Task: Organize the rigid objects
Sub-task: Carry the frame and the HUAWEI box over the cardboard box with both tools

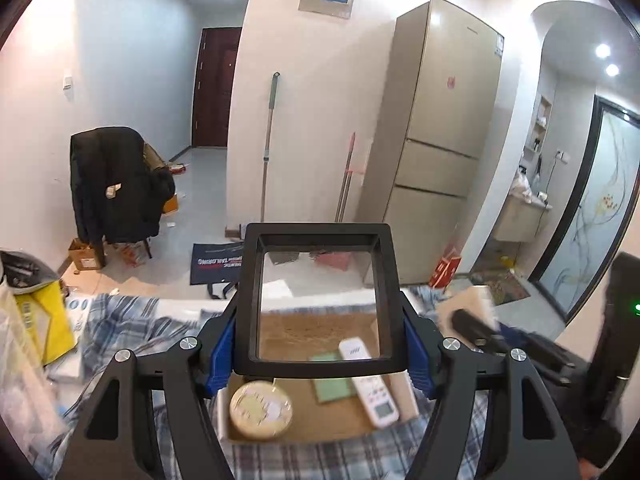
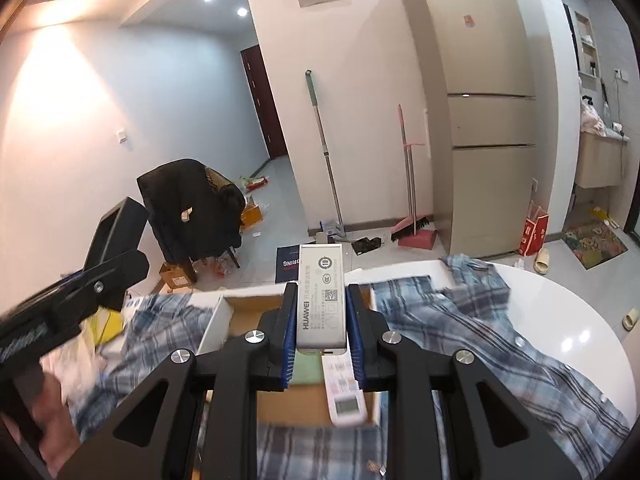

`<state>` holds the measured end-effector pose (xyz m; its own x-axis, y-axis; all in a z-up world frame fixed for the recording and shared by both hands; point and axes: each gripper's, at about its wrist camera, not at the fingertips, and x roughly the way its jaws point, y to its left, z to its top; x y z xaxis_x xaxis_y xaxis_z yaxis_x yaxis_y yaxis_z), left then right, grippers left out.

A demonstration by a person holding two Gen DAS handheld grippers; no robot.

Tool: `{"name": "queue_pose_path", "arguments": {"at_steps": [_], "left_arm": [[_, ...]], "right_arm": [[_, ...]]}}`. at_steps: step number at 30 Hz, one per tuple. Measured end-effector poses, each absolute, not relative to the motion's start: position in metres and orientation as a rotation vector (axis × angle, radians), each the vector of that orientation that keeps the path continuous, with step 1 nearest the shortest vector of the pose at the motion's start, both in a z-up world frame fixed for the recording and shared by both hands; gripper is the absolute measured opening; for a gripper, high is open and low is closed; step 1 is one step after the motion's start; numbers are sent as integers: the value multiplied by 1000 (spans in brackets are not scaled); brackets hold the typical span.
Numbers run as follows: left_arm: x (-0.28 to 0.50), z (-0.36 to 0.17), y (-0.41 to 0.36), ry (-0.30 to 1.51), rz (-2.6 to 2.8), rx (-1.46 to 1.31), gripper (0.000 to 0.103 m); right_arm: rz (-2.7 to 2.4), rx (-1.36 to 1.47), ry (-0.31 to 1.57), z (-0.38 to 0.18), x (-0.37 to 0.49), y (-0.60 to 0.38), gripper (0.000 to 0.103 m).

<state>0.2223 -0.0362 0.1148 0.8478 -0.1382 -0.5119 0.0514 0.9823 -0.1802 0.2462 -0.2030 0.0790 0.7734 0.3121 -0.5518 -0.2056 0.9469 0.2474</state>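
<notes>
Above the cardboard box (image 1: 304, 420), left claw (image 1: 318, 344) clamps a black frame (image 1: 318, 300); right claw (image 2: 322, 340) grips a Huawei adapter (image 2: 322, 300).

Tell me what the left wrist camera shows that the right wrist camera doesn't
Only the left wrist view shows the left tool shut on a black square frame with a clear pane, plus a round tin in the cardboard box. Only the right wrist view shows the right tool shut on a white Huawei adapter and the bare white tabletop. Both show the white remote and green card in the box, the plaid shirt and the fridge.
</notes>
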Motion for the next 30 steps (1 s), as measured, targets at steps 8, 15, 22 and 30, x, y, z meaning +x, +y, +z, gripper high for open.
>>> {"name": "queue_pose_path", "arguments": {"at_steps": [8,15,22,30], "left_arm": [[259,51,-22,641,-78,-174,71],[280,13,-25,720,-108,-215,71],[284,-6,-41,739,-94,-158,71],[282,-12,-50,760,-93,-145,71]], "right_arm": [[296,143,762,14,284,-189,21],[243,72,845,-25,300,-193,21],[248,29,908,-49,311,-192,21],[242,-24,906,-52,311,-185,21]]}}
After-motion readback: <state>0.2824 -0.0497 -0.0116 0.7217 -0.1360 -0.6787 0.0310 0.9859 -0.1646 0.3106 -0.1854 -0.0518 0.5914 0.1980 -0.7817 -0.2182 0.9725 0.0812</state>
